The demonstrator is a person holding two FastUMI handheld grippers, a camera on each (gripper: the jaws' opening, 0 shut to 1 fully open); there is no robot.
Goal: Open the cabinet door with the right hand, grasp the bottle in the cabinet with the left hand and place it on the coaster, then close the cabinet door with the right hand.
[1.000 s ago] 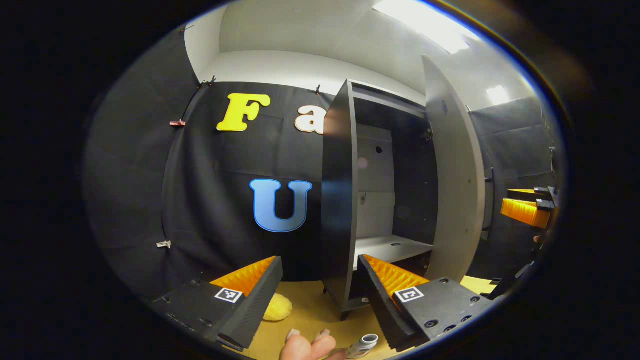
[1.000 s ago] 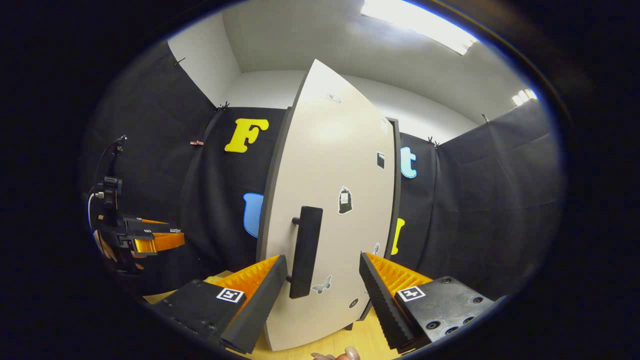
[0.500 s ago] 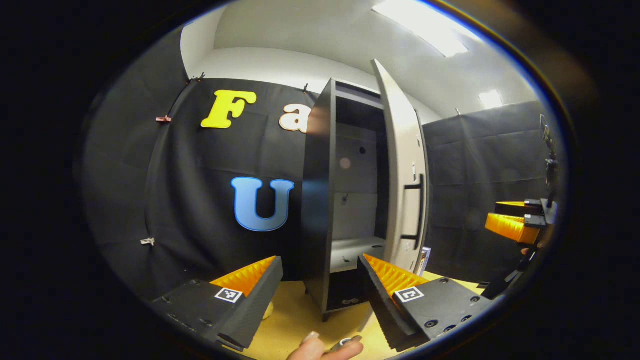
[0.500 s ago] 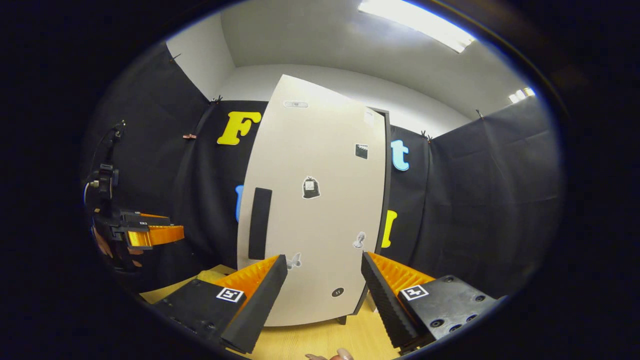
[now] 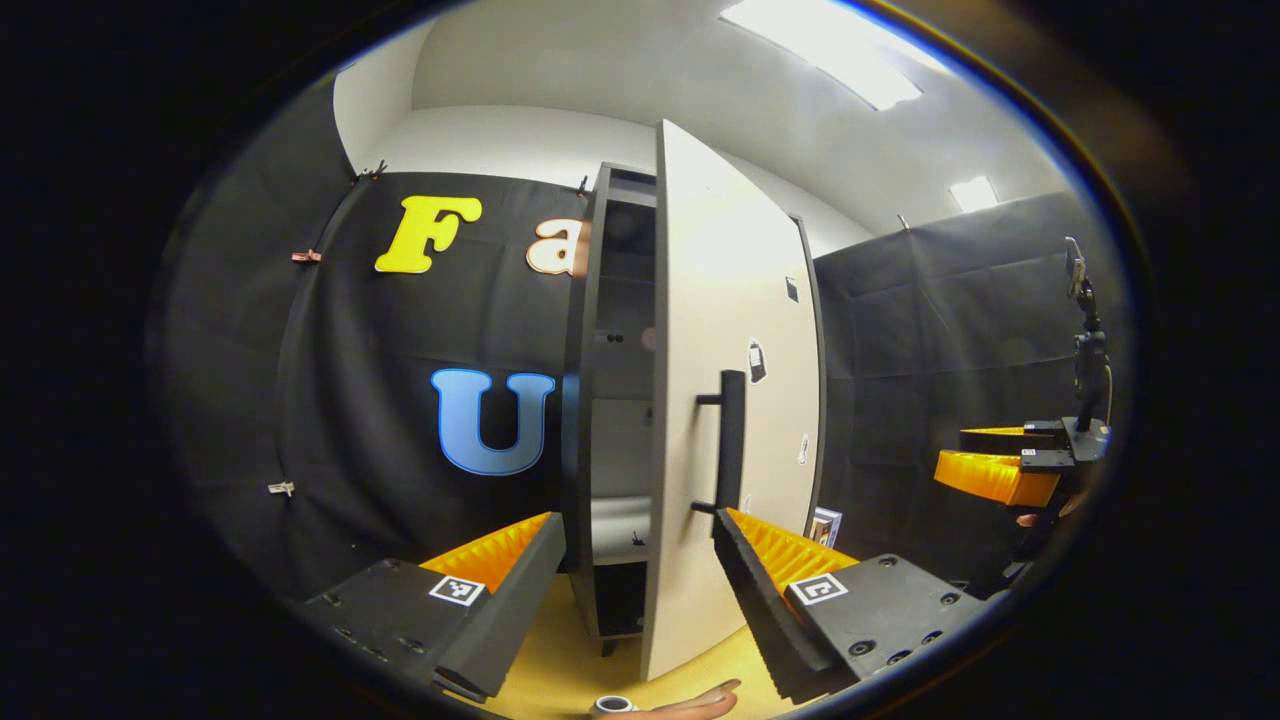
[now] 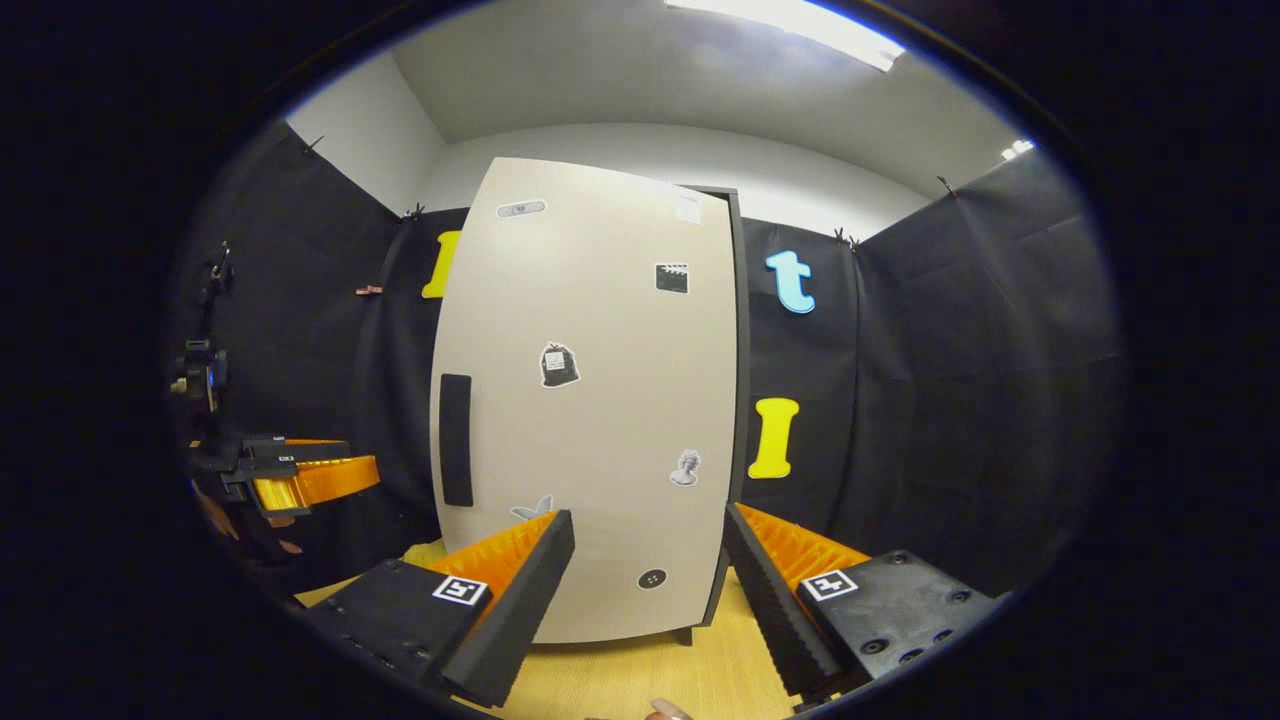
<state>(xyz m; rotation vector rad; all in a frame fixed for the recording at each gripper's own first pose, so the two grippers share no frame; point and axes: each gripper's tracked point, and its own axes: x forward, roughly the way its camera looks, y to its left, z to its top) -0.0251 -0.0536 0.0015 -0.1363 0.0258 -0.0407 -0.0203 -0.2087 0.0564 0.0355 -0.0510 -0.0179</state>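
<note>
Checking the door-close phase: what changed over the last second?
The cabinet door swung from wide open toward shut; a gap into the cabinet remains on the handle side. The right tool backed away from the handle. Unchanged: both tools open and empty, left tool facing the cabinet.

One cabinet point(image 5: 600, 400), one door point(image 6: 590, 400), one handle point(image 6: 456, 440), two grippers point(image 5: 640, 590) point(image 6: 645, 590), five stickers.
</note>
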